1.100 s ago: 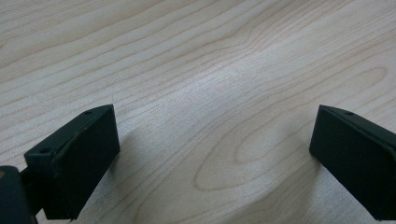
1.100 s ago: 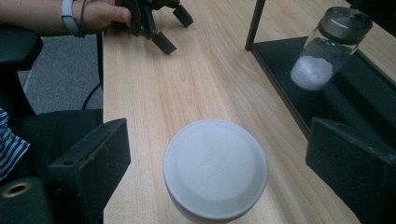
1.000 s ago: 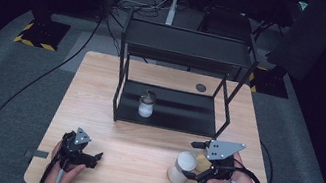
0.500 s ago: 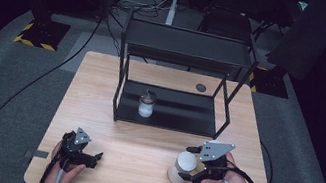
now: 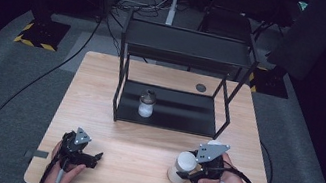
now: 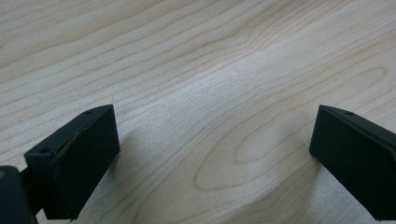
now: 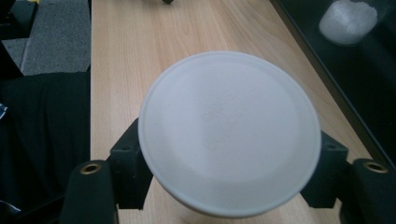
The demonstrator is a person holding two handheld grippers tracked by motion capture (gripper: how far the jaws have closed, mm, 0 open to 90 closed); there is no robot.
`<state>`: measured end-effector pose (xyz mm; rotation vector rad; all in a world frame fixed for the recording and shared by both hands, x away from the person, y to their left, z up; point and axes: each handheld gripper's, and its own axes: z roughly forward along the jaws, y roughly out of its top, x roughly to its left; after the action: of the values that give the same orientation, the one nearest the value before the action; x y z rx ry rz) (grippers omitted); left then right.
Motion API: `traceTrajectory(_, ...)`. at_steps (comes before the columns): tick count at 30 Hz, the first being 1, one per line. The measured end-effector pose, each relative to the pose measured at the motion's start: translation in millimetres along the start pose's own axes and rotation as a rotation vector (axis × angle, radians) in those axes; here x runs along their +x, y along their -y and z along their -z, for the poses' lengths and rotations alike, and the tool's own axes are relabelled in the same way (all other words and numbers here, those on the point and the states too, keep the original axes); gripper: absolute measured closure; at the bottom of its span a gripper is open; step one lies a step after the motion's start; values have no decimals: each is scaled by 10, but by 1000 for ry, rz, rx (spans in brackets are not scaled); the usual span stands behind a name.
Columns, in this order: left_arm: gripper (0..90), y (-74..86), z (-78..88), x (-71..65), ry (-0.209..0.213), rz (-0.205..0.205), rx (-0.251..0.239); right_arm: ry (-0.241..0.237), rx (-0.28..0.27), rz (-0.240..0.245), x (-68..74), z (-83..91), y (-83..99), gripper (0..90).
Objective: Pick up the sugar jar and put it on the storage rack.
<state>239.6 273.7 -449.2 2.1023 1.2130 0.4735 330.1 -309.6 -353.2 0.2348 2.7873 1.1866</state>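
Note:
A pale container with a round white lid (image 5: 184, 162) stands near the table's front right. My right gripper (image 5: 189, 172) reaches it from the right. Its jaws have just been closing, and the pads now press on the container's sides below the lid (image 7: 229, 133). At the front left my left gripper (image 5: 96, 156) rests low over the wooden table (image 6: 201, 70); its jaws are wide apart with nothing between them.
A black two-level metal rack (image 5: 186, 50) stands at the middle back of the table (image 5: 142, 138). A small glass jar of white powder (image 5: 146, 105) sits on its lower shelf, and the jar (image 7: 348, 18) is also in the right gripper view. A dark disc (image 5: 200, 87) lies behind the rack.
The right gripper edged left onto the white-lidded container and its jaws closed on it. The left gripper stayed still.

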Motion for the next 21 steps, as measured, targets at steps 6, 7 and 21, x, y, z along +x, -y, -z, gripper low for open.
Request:
traceTrajectory(6, 16, 0, 0, 0, 0, 0, 0, 1, 12, 7, 2, 5, -38, 334)
traceTrajectory(7, 16, 0, 0, 0, 0, 0, 0, -2, 15, 7, -2, 6, -46, 334)
traceTrajectory(21, 16, 0, 0, 0, 0, 0, 0, -24, 16, 12, -62, 100, -198, 334)
